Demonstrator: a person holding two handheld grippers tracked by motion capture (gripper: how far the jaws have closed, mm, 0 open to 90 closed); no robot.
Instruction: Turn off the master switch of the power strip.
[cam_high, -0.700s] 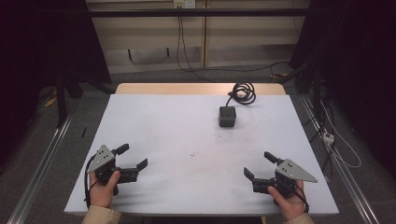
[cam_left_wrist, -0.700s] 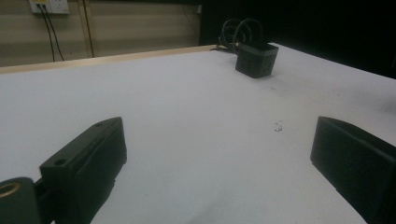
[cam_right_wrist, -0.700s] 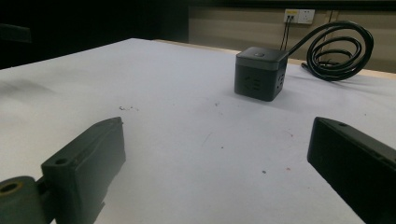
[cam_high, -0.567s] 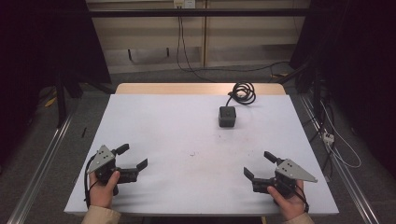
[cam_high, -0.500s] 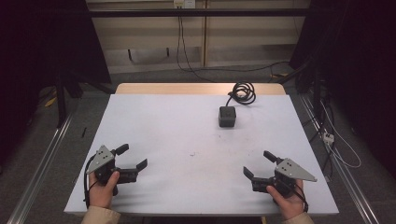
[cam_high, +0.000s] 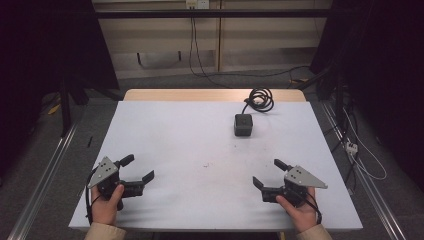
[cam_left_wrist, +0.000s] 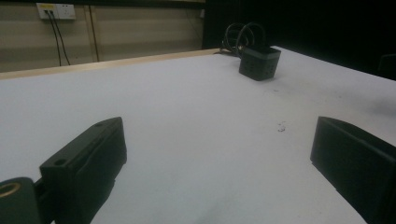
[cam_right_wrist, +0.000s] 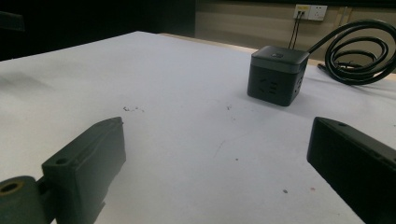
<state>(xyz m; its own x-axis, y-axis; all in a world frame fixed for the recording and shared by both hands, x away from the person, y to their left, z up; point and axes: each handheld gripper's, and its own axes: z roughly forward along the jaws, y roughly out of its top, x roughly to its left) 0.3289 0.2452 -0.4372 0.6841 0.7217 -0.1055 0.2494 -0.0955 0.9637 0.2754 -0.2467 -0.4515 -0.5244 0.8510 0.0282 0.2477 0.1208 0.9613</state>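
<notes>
A black cube-shaped power block (cam_high: 243, 124) stands on the white table (cam_high: 190, 135) toward the back right, with its black cable coiled (cam_high: 260, 99) behind it. The same block (cam_left_wrist: 259, 62) is far off in the left gripper view and nearer (cam_right_wrist: 277, 75) in the right gripper view. My left gripper (cam_high: 137, 168) rests near the front left edge, held in a hand, jaws wide apart and empty. My right gripper (cam_high: 269, 173) sits near the front right edge, also open with nothing between its jaws.
Small dark specks (cam_high: 206, 164) mark the table's middle. A wooden strip (cam_high: 210, 95) borders the far edge. Metal rails (cam_high: 40, 175) run along both sides on the floor, and loose cables (cam_high: 360, 155) lie to the right. Wall sockets (cam_right_wrist: 308, 11) sit on the back wall.
</notes>
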